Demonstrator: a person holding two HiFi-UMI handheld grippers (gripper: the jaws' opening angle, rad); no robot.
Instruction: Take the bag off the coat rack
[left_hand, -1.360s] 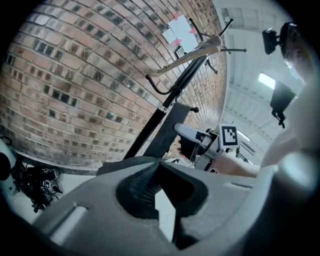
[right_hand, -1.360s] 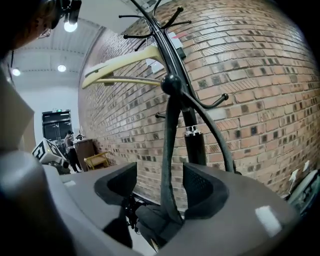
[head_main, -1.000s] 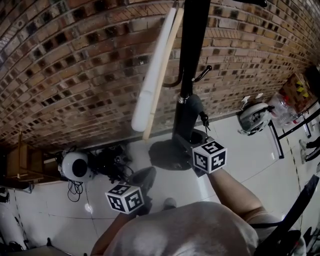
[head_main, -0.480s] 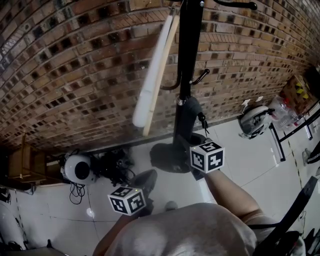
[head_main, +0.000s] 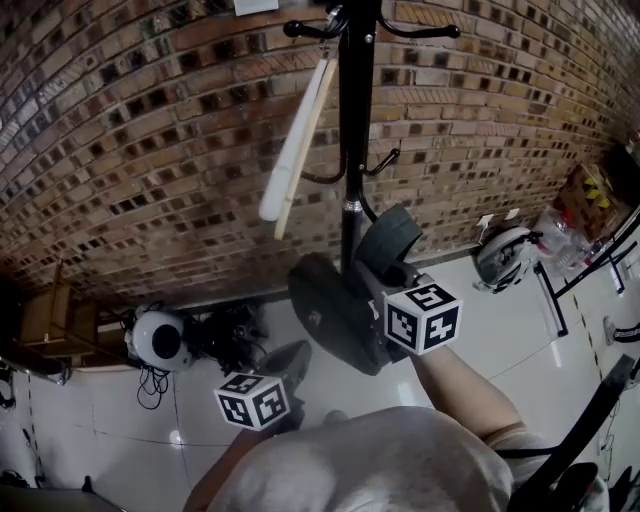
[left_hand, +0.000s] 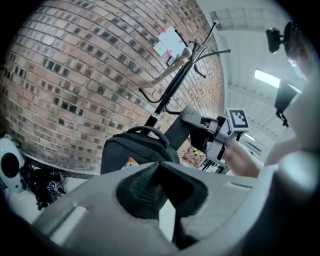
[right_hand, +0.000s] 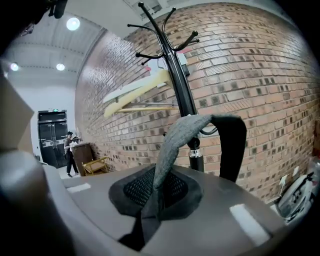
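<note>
A black coat rack (head_main: 348, 150) stands against the brick wall. A dark backpack (head_main: 330, 315) hangs beside its pole, held by a grey shoulder strap (head_main: 392, 238). My right gripper (head_main: 398, 278) is shut on that strap. In the right gripper view the strap (right_hand: 175, 145) is pinched between the pads of the right gripper (right_hand: 154, 200), in front of the coat rack (right_hand: 177, 75). My left gripper (head_main: 283, 362) sits lower left, away from the bag. In the left gripper view the left gripper (left_hand: 160, 172) looks shut and empty, below the backpack (left_hand: 135, 150).
A pale wooden hanger (head_main: 295, 150) hangs from the rack's upper hooks. A white round device (head_main: 155, 338) and tangled cables (head_main: 225, 330) lie by the wall at the left. Another white device (head_main: 505, 245) and a rack stand at the right. A distant person (right_hand: 69, 150) stands by a wooden chair (right_hand: 97, 165).
The backpack has come up off the floor by the rack's base and tilted toward me, with the right gripper holding its strap. The left gripper has stayed about where it was.
</note>
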